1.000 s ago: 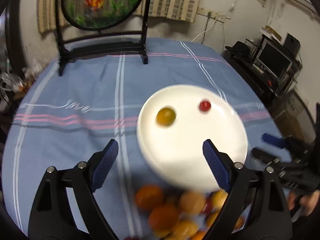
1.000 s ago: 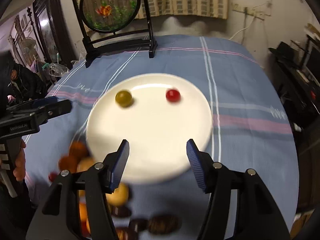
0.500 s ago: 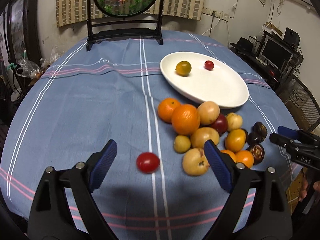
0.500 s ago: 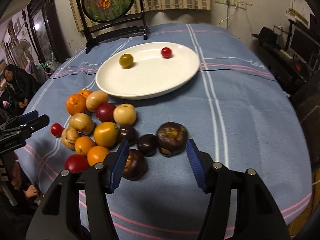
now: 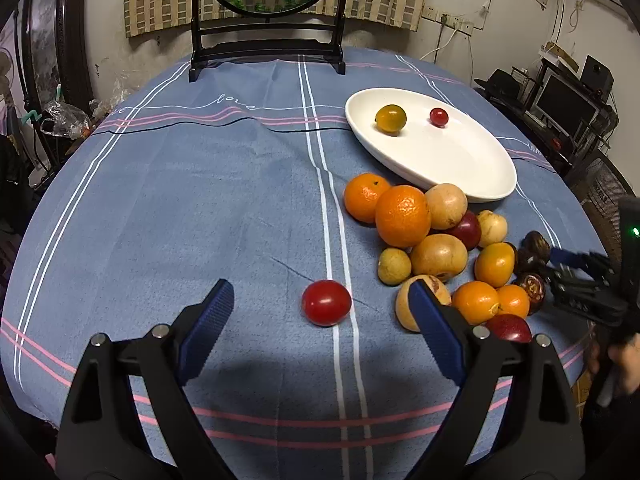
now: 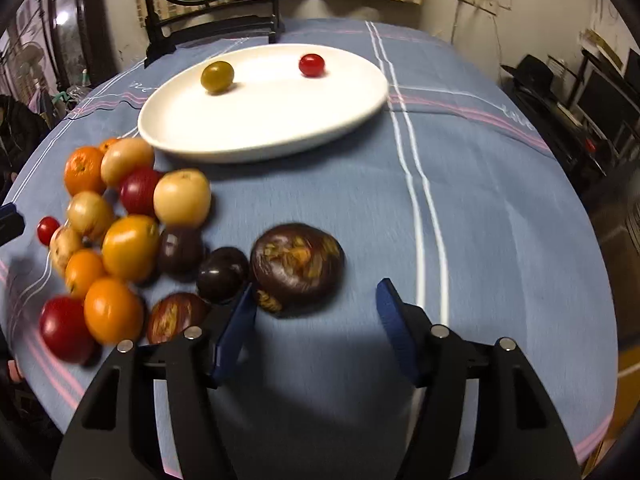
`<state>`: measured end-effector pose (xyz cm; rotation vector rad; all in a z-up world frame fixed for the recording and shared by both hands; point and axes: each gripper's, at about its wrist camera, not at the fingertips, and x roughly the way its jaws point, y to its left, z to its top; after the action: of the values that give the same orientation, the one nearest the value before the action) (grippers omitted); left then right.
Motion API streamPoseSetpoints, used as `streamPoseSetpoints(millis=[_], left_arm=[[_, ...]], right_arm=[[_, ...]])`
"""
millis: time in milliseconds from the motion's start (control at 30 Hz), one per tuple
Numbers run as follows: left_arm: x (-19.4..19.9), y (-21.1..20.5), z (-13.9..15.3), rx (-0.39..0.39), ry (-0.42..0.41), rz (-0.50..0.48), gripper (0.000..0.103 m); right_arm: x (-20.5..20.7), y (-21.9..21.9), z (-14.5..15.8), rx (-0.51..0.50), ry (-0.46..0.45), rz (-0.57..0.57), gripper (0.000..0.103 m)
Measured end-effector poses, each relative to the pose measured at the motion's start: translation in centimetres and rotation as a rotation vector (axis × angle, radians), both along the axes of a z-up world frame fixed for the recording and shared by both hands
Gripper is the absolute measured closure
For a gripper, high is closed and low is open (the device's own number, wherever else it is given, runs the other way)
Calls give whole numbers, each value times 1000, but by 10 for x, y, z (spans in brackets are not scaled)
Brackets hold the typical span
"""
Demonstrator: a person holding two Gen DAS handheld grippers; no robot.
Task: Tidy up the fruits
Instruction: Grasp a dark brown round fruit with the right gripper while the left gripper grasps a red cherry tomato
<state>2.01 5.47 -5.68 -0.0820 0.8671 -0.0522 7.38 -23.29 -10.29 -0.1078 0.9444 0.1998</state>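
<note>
Having swung both grippers off the plate [image 5: 494,188], I am holding the left gripper [image 5: 320,316] released around the red tomato [image 5: 326,303] and opening the empty right gripper [image 6: 316,312] just short of the dark fruit [image 6: 298,266], so two picks look imminent.

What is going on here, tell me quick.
A person is sorting fruit with handheld tongs. The left tongs hang open over a lone red tomato. The right tongs are opening near a big dark fruit, not gripping it. The white plate holds two small fruits.

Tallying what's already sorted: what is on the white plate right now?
On the white plate lie a yellow-green tomato and a small red tomato, apart from each other. Nothing covers the plate.
</note>
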Motion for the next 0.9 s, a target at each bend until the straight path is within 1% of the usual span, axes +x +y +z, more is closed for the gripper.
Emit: streamPoseSetpoints(millis=[33, 67, 100, 200, 333, 433, 500, 533, 567, 600, 633, 667, 700, 733, 800, 900], left_arm=[[0, 1, 0, 1, 1, 3, 13], [-1, 1, 0, 2, 4, 4, 13], [-1, 2, -1, 3, 6, 5, 13], [-2, 2, -3, 7, 12, 1, 13], [0, 1, -9, 24, 24, -6, 13], [6, 0, -17, 27, 39, 0, 13], [9, -2, -23, 25, 46, 2, 15], [11, -4, -26, 25, 50, 0, 24], [14, -5, -30, 24, 61, -6, 38], [18, -6, -36, 18, 81, -12, 47], [20, -5, -41, 20, 93, -8, 60], [21, -6, -41, 35, 72, -3, 62], [21, -8, -42, 42, 72, -6, 63], [20, -8, -40, 25, 67, -10, 72], [17, -5, -36, -14, 61, -10, 72], [14, -5, -31, -6, 47, -13, 72]], right_arm=[[4, -1, 0, 14, -3, 1, 40], [5, -3, 2, 39, -2, 11, 56], [5, -4, 4, 51, -6, 21, 56], [-1, -13, 9, 108, 2, 2, 56], [-17, -21, 25, 129, -40, -30, 56], [-26, -23, 37, 155, -61, -29, 56], [-30, -23, 42, 174, -67, -18, 56], [-32, -23, 44, 189, -67, -10, 56], [-33, -22, 45, 197, -67, -4, 56], [-35, -21, 46, 199, -67, -1, 56], [-36, -20, 47, 201, -69, 1, 56], [-37, -19, 48, 203, -70, 3, 56], [-38, -18, 48, 206, -70, 3, 56], [-40, -18, 49, 210, -73, 3, 56], [-41, -17, 51, 211, -80, 4, 56], [-41, -17, 53, 213, -88, 7, 56]])
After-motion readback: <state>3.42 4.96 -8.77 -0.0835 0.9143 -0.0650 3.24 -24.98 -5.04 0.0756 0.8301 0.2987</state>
